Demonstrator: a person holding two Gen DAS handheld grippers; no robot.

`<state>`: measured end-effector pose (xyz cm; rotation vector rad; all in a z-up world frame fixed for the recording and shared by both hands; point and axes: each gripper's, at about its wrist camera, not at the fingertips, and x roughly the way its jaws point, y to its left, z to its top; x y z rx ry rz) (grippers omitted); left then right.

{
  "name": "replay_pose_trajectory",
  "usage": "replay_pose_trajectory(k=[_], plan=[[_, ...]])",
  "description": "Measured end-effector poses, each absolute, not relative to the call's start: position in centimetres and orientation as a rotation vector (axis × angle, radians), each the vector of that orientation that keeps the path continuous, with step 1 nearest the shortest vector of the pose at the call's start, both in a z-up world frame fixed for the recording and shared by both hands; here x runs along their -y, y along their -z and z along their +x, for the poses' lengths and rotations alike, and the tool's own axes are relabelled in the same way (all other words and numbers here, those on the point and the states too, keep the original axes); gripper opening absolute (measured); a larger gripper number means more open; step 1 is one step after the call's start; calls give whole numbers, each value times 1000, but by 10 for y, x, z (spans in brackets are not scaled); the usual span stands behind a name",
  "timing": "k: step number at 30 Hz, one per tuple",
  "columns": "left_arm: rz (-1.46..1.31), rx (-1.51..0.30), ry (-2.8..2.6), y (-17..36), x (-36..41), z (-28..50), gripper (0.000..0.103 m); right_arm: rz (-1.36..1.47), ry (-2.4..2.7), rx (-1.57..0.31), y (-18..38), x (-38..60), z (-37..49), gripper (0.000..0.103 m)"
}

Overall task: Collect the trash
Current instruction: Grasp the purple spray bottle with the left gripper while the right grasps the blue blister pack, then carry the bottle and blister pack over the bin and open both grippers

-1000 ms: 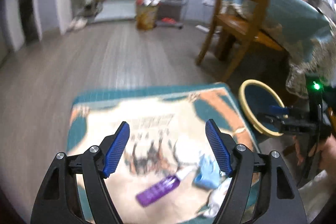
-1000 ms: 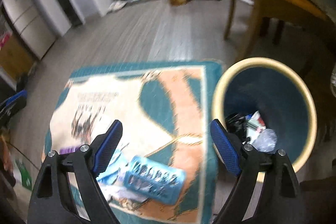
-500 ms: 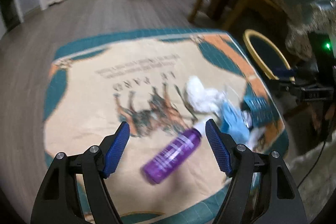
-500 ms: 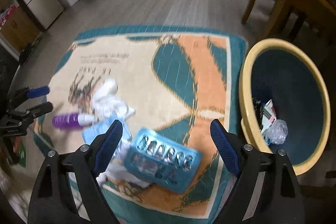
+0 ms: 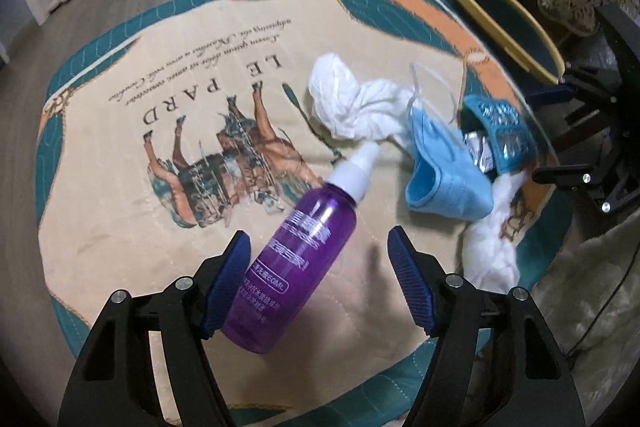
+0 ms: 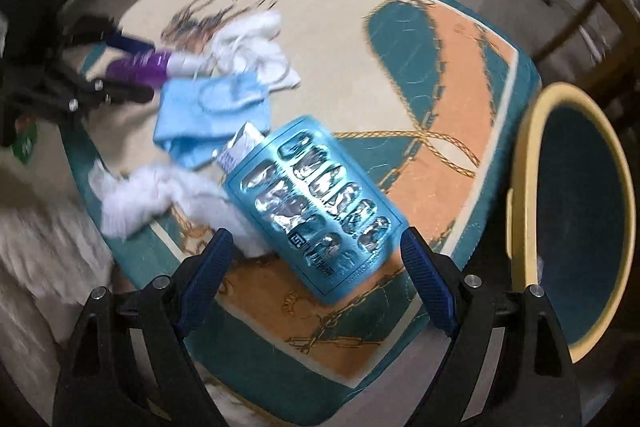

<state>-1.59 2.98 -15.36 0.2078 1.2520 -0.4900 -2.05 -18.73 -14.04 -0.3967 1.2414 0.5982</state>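
A printed mat lies on the wood floor beneath me. At three o'clock of it in my right view stands the yellow-rimmed bin. White tissue is crumpled near the mat's centre, a blue face mask just beside it at four o'clock. The blue blister pack lies at twelve o'clock of my right claw, which gapes wide and empty. The purple spray bottle lies between the pads of my left claw; it has just narrowed slightly, and its left pad looks against the bottle, the right apart.
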Motion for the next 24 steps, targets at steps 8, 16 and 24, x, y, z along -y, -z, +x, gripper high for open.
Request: replay_pose_trajectory(k=[8, 16, 24], plan=[[241, -1261, 467, 161, -25, -15, 47, -456, -550, -1225, 153, 173, -18, 78], [218, -1270, 474, 160, -25, -8, 37, -167, -535, -1238, 131, 199, 4, 37], [178, -1277, 441, 161, -27, -2, 37, -120, -459, -1199, 129, 205, 16, 69]])
